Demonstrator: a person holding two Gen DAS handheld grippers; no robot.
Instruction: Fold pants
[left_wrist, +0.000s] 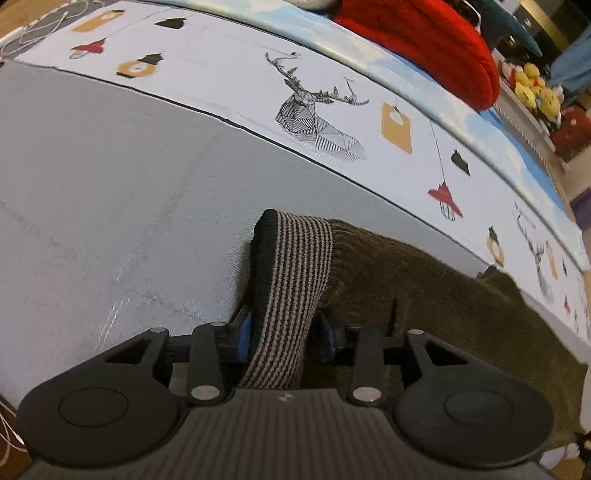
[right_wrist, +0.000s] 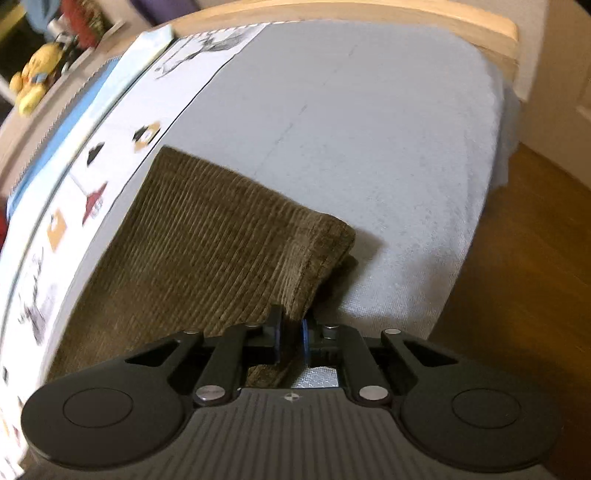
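Note:
Olive-brown corduroy pants (left_wrist: 424, 295) lie on a grey bed sheet (left_wrist: 110, 177). Their striped black-and-beige waistband (left_wrist: 291, 280) stands folded up between the blue pads of my left gripper (left_wrist: 284, 332), which is shut on it. In the right wrist view the leg end of the pants (right_wrist: 207, 251) stretches away over the sheet (right_wrist: 369, 129). My right gripper (right_wrist: 291, 339) is shut on the hem corner (right_wrist: 314, 258), with its pads nearly together on the thin cloth.
A patterned white cloth (left_wrist: 332, 110) with deer and lamp prints runs along the far side of the sheet. A red cushion (left_wrist: 424, 40) and yellow soft toys (left_wrist: 535, 88) lie beyond it. The bed's wooden frame (right_wrist: 369, 11) and wood floor (right_wrist: 517, 258) are at the right.

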